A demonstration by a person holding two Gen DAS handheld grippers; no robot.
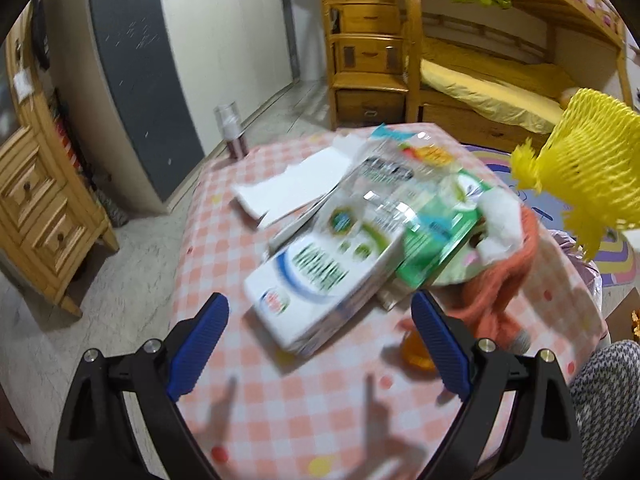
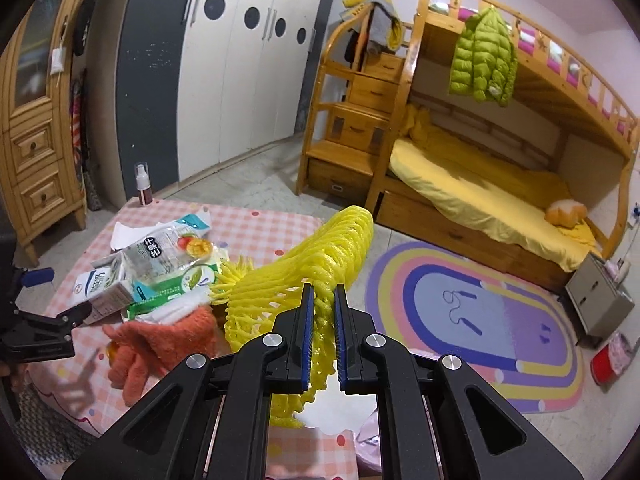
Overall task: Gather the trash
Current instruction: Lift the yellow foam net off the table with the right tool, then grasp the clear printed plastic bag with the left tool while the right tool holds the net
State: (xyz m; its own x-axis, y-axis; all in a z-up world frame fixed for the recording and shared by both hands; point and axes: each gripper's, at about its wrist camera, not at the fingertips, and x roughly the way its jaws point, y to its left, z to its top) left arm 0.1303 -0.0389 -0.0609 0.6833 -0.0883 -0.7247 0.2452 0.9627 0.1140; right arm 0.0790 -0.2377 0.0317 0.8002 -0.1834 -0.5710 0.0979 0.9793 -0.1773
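Aloft over the table's right edge, the right gripper [image 2: 323, 300] pinches a yellow foam fruit net [image 2: 320, 256] between blue pads drawn nearly together, the mesh squeezed flat in the narrow gap. The net's long axis runs from the jaws up and away toward the bunk bed [image 2: 480, 184], its rounded end highest, while a frayed fringe hangs to the left and a loose tail droops below the fingers. It touches nothing on the table.

Opposite, the left gripper [image 1: 320, 340] hovers above the near part of the pink checked tablecloth [image 1: 280, 400], its blue-padded fingers spread wide and holding nothing; their shadows fall on the cloth below. Just beyond its tips lies a white milk carton [image 1: 320, 276] on its side, long axis running diagonally from the near edge toward the far right corner. Leaning over it are a green packet [image 1: 436, 232] and a clear plastic snack bag [image 1: 392, 176] printed with fruit. An orange knitted glove [image 2: 160, 340] sprawls toward the right edge, beside crumpled white tissue [image 1: 500, 216]. A folded white paper [image 1: 292, 188] lies toward the far left, and a pump bottle [image 2: 142, 184] stands at the far left corner. A striped oval rug [image 2: 480, 320] covers the floor to the right.
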